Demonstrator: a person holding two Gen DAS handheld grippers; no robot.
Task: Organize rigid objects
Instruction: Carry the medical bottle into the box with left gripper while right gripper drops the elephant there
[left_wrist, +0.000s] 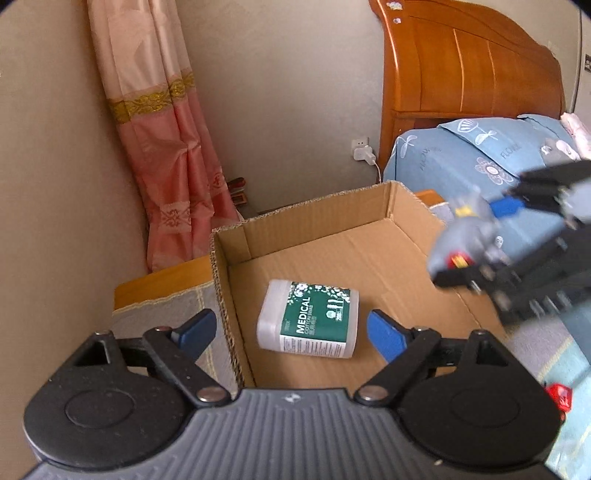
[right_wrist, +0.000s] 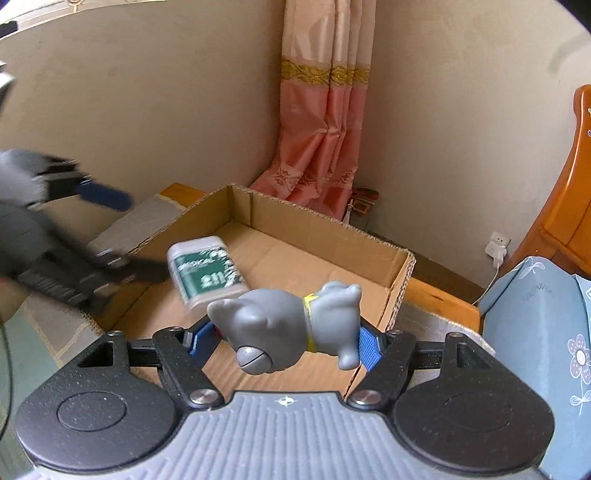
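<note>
Swab box (left_wrist: 308, 319) lies in carton (left_wrist: 229, 266), frame centre; my left gripper (left_wrist: 291, 332) released; my right gripper (right_wrist: 284, 341) grasping grey toy (right_wrist: 291, 321), not yet boxed.

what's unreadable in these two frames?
- Gray toy figure: blurred by motion in the left wrist view; the right wrist view shows no face.
- Cotton swab box: small print blurred in the right wrist view.
- Red object: cut off behind the left hand-held gripper, unidentifiable.
- Cardboard box: near floor hidden behind the toy.
</note>
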